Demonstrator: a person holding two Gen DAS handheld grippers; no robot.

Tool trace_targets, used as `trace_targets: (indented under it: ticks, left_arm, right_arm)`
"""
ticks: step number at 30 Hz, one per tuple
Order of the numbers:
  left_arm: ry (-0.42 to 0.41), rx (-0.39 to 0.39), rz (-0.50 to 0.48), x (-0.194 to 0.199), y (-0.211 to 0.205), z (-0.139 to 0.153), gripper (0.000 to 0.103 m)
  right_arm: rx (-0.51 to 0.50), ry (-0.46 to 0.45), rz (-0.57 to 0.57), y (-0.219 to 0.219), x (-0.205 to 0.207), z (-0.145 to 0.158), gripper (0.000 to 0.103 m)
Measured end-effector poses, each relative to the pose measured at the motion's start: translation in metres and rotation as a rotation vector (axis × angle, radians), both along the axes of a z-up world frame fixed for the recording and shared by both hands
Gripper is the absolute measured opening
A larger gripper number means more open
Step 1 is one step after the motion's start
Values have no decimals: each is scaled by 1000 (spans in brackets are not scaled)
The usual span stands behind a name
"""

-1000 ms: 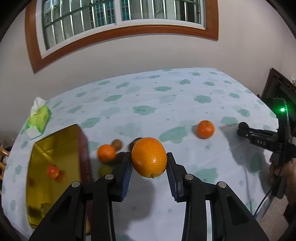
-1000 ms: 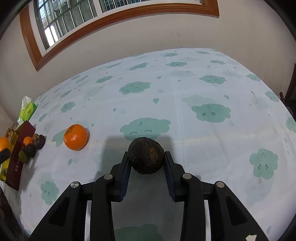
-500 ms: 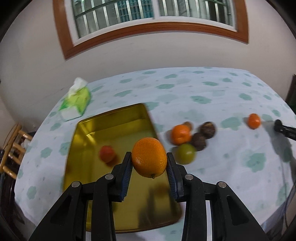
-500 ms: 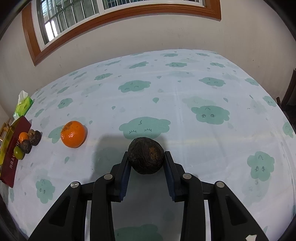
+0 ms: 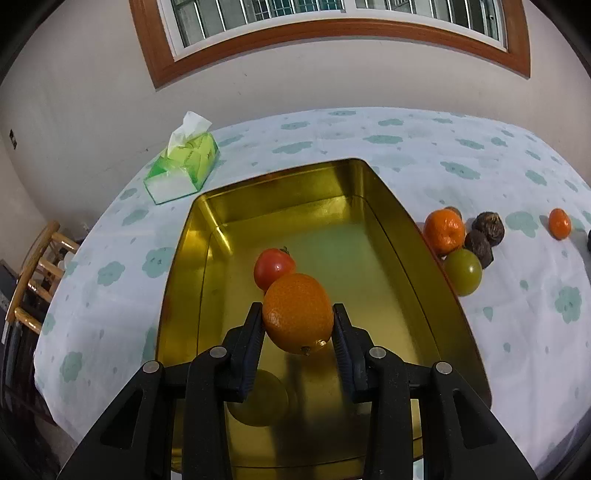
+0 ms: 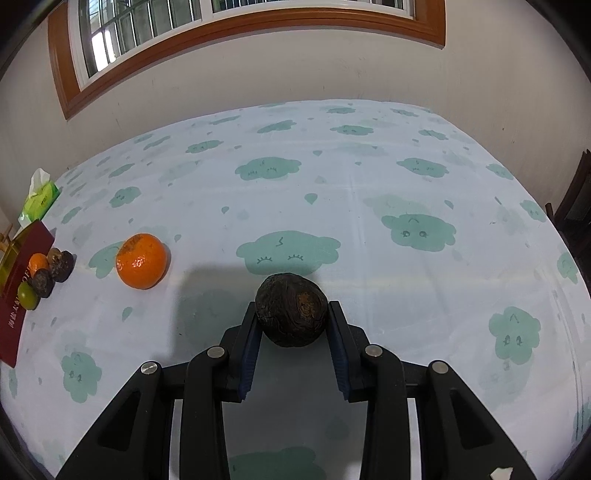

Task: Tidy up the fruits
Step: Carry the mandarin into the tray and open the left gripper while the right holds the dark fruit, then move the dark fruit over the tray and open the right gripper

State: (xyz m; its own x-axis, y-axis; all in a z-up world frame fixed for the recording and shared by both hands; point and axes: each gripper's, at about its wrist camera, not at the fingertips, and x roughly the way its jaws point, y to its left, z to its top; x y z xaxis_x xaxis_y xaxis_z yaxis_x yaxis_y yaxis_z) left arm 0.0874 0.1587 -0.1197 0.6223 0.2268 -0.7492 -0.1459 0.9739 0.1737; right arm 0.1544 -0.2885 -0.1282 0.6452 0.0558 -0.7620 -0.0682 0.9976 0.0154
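Well inside tin (image 5: 402, 236) rim: orange (image 5: 297, 313), L tongs (image 5: 297, 321).

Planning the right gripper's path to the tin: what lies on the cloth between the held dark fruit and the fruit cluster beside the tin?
One loose orange on the tablecloth; otherwise bare, in the right wrist view.

a pale plaster wall (image 6: 295, 70) is seen behind the table, and a barred window (image 5: 332, 14) with a brown wooden frame (image 5: 280, 37) is set high in it. the table is covered by a white cloth (image 6: 369, 177) printed with green clouds. a wooden chair (image 5: 35, 266) is placed at the left side.
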Motion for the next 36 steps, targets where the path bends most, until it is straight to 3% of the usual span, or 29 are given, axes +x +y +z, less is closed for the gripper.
trace_targets:
  ticks: [10, 26, 30, 36]
  left_arm:
    - [-9, 22, 3, 0, 0, -1, 38]
    - [-74, 65, 49, -15, 13, 18, 50]
    - [-88, 78, 70, -19, 18, 21, 55]
    - [-111, 45, 104, -28, 33, 27, 57]
  right_arm:
    - [-18, 1, -1, 2, 0, 0, 32]
    - [-47, -23, 13, 9, -8, 1, 32]
    - [-13, -38, 45, 26, -23, 7, 32]
    - [100, -86, 191, 87, -39, 46, 32]
